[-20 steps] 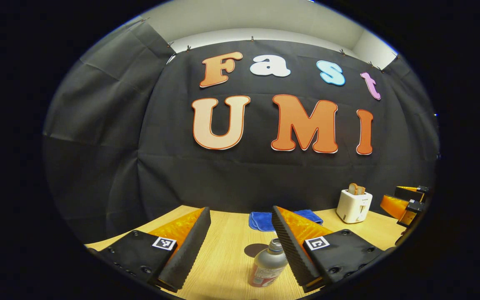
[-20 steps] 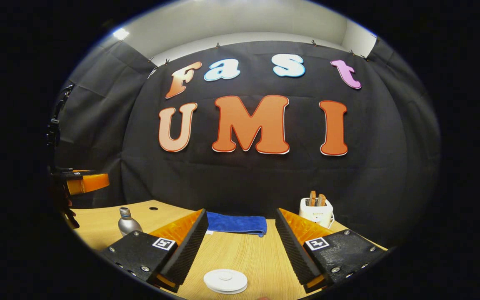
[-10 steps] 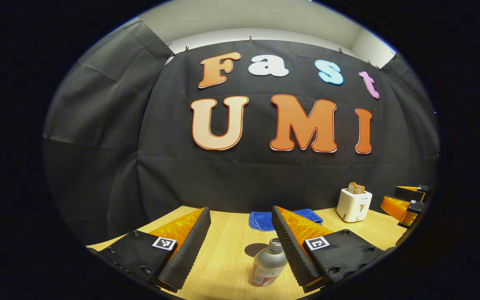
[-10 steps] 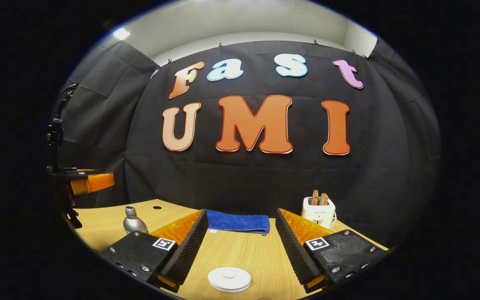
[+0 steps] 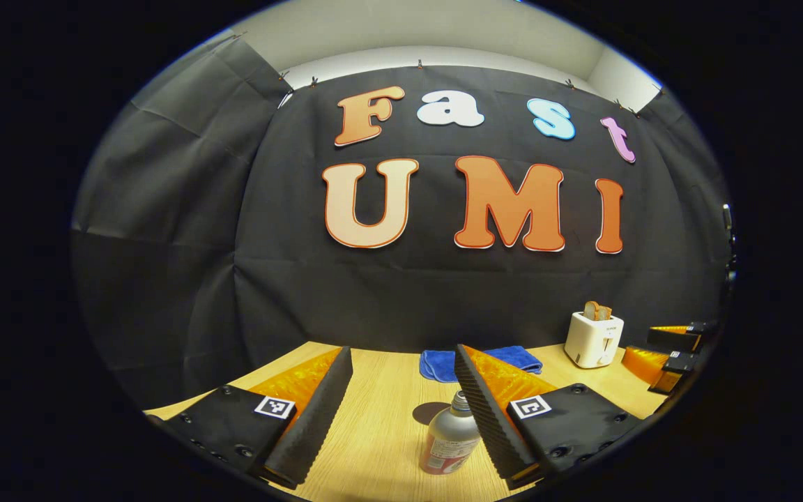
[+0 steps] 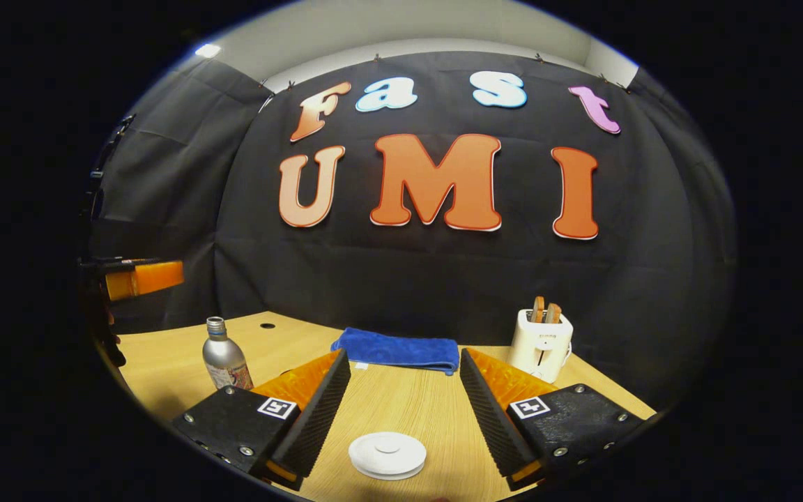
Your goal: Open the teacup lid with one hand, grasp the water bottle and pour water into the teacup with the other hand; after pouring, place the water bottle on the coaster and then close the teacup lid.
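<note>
two grippers are out over the wooden table (image 6: 401, 411), and both have their jaws wide apart with nothing held. in the left gripper view, our left gripper (image 5: 401, 380) has the water bottle (image 5: 449, 439) standing upright between its fingers, close to the right-hand finger, which covers part of the bottle's side, so we cannot tell if they touch. the bottle's cap is on. behind it lies a folded blue cloth (image 5: 440, 364), partly hidden by that same finger. a white toaster (image 5: 593, 339) with bread in its slots stands farther off to the right, near the black cloth wall. the right gripper (image 5: 666, 348) shows at the far right edge, cut off.

in the right gripper view, our right gripper (image 6: 405, 380) hangs over a round white teacup lid (image 6: 387, 454), which sits low between the fingers, touching neither. we cannot see the cup under it. the water bottle (image 6: 224, 359) stands well off to the left, with bare table around it. a small dark hole (image 6: 268, 325) shows in the table behind it. the blue cloth (image 6: 398, 348) lies ahead by the wall and the toaster (image 6: 542, 341) stands to the right. the left gripper (image 6: 140, 277) pokes in at the left edge. open table lies between lid and cloth.
</note>
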The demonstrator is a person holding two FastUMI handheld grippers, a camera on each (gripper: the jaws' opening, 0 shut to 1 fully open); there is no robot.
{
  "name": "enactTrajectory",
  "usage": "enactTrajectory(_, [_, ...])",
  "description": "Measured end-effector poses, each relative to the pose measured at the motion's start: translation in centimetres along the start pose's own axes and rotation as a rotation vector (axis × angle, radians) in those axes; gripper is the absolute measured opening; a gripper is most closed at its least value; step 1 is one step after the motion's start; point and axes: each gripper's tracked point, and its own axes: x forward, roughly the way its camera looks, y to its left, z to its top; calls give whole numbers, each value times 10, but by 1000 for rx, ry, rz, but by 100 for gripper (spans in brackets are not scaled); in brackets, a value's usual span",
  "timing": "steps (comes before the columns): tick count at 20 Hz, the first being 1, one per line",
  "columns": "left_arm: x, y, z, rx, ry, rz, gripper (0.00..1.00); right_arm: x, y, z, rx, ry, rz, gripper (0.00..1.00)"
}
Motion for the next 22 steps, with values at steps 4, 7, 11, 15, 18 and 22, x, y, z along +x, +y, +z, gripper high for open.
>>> enactTrajectory(4, [-1,2,-6,-4,13,3,96,8,8,-31,11,66,33,92])
enactTrajectory(7, [0,3,-14,-6,29,0,96,14,11,-63,-11,141,43,83])
enactTrajectory(11, [0,6,-21,-13,47,9,96,19,16,-93,-65,195,54,73])
enactTrajectory(15, [1,7,-32,-1,62,15,96,21,18,-116,-67,252,48,63])
enactTrajectory(18, [2,6,-35,8,70,17,96,22,21,-123,-24,273,66,62])
enactTrajectory(22, [2,6,-40,1,83,14,96,25,20,-127,22,273,65,49])
